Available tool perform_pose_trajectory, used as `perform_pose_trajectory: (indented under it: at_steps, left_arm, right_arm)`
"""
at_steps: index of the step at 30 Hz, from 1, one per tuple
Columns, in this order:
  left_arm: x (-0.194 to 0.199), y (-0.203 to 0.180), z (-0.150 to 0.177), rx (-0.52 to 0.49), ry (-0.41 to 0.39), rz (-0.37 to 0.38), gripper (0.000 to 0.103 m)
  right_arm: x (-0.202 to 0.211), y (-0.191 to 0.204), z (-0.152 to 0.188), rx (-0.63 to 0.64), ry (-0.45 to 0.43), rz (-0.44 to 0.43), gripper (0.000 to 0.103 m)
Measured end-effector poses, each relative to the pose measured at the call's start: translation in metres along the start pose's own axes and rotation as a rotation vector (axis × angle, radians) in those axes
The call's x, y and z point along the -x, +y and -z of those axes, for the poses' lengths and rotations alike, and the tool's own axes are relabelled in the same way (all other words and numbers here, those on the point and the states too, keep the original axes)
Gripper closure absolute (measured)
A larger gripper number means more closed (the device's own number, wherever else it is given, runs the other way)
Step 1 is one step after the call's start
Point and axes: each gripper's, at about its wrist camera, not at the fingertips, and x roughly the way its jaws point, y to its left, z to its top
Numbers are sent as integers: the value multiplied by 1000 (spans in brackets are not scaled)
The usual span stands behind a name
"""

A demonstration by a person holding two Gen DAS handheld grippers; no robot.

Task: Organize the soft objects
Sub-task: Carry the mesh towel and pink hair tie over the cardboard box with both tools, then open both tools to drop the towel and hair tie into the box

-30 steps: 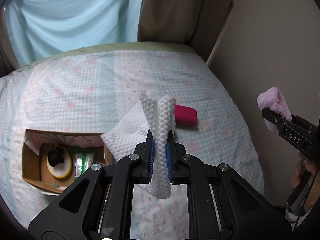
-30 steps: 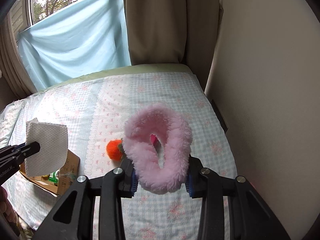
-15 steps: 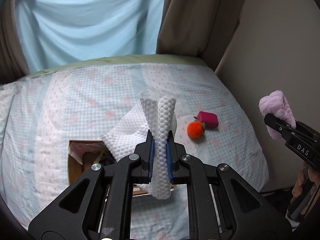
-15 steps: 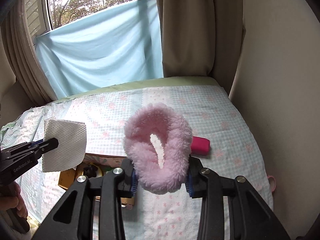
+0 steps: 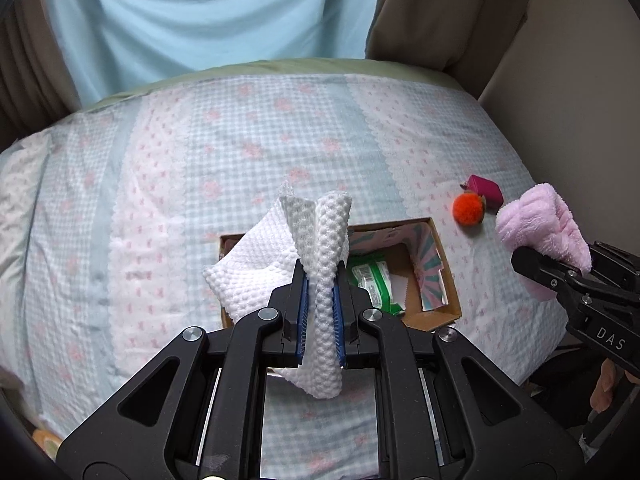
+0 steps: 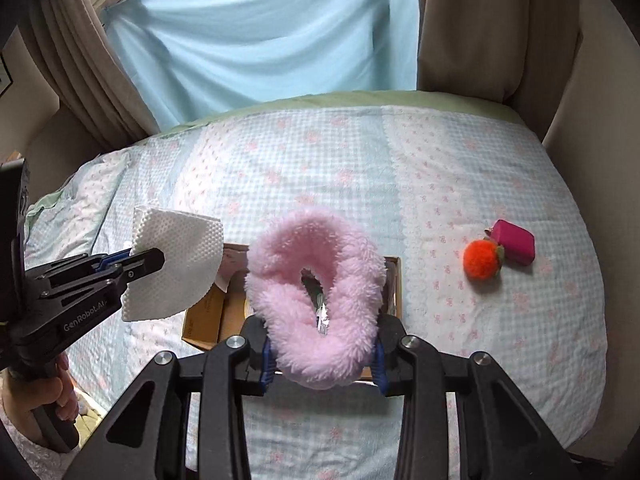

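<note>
My left gripper (image 5: 320,312) is shut on a white dimpled cloth (image 5: 264,264), held above an open cardboard box (image 5: 444,264) on the bed. It also shows in the right wrist view (image 6: 148,258) with the cloth (image 6: 176,264). My right gripper (image 6: 322,354) is shut on a fluffy pink ring (image 6: 316,288), held over the same box (image 6: 204,320). The ring (image 5: 540,232) shows at the right in the left wrist view. An orange pom-pom (image 6: 482,264) and a magenta block (image 6: 514,242) lie on the bed to the right.
The box holds a green packet (image 5: 372,280). The bed has a blue-and-pink checked cover (image 6: 360,168). A light blue sheet (image 6: 260,40) and brown curtains (image 6: 460,24) hang behind it. A beige wall (image 5: 580,80) runs along the right side.
Both grippers have swung left, still holding their items. The box now lies under both grippers. The pom-pom and magenta block have shifted to the right in both views.
</note>
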Motion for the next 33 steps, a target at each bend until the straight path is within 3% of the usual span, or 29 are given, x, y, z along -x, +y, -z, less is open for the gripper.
perform_pose_trajectory:
  at_steps: [9, 14, 24, 25, 26, 27, 28, 29, 30, 33]
  left_arm:
    - [-65, 15, 12, -35, 147, -19, 94]
    - [-109, 13, 18, -30, 253, -16, 94]
    - [-178, -1, 21, -72, 408, -4, 94]
    - [-181, -3, 20, -86, 422, -3, 94]
    - [-185, -5, 20, -92, 438, 5, 89]
    - [-187, -5, 19, -88, 447, 18, 80]
    - [-188, -5, 18, -85, 451, 20, 38]
    - [-189, -6, 18, -88, 455, 9, 4]
    - [-190, -6, 18, -93, 461, -1, 1]
    - [-189, -6, 20, -87, 471, 33, 0]
  right_arm:
    - [-94, 15, -12, 40, 249, -62, 69]
    - [-132, 7, -16, -9, 362, -111, 69]
    - [-184, -20, -18, -148, 503, -196, 69]
    - [-188, -22, -20, -169, 501, -215, 61]
    - [-191, -25, -22, -198, 503, -237, 57]
    - [-195, -28, -22, -231, 506, -258, 45]
    - [-198, -31, -23, -259, 512, -276, 23]
    - [-200, -34, -23, -281, 519, -285, 12]
    - [-201, -36, -24, -294, 519, -285, 0]
    - [-203, -41, -25, -295, 513, -272, 0]
